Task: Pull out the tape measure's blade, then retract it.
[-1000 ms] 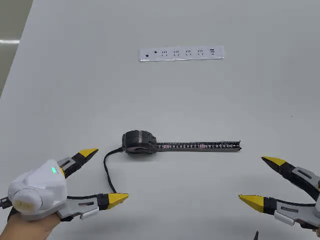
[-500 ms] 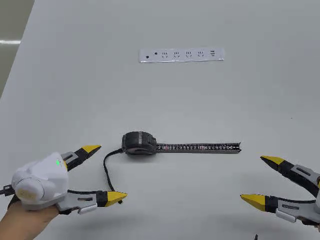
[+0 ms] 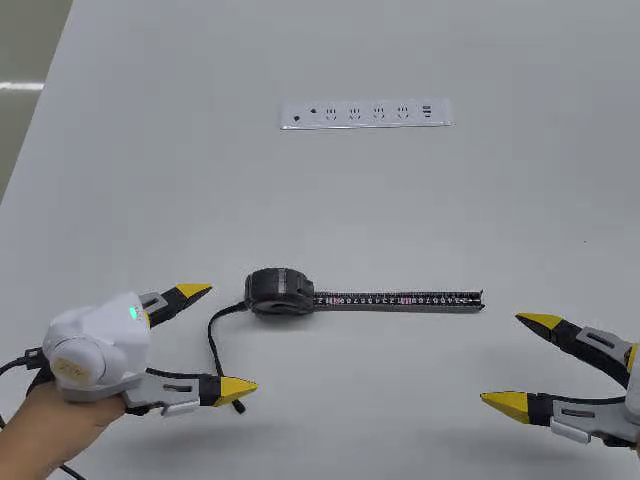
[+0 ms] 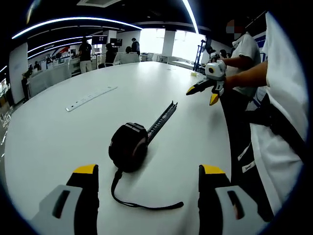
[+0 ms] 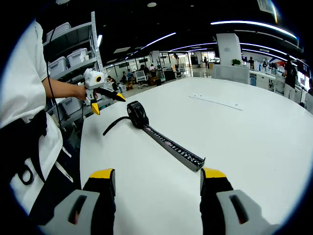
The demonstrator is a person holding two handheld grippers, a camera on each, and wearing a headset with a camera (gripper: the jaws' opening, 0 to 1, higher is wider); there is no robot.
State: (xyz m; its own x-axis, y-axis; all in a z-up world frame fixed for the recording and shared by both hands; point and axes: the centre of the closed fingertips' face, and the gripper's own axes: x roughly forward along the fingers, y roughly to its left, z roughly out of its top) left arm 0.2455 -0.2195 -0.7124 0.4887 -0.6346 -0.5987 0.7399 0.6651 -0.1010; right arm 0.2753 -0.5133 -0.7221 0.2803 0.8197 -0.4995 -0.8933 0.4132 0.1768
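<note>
Your left gripper sits nearer the tape measure than a second ago, jaws spread wide to take its case, while your right gripper, equally open, waits near the blade lying pulled out on the table

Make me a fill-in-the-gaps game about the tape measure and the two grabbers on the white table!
1. The tape measure's blade is pulled ____ of its black case.
2. The left gripper and the right gripper both have their jaws ____, holding nothing.
3. The blade's free end points toward the ____ gripper.
4. The power strip lies ____ from the person than the case does.

Missing words: out; open; right; farther
</note>
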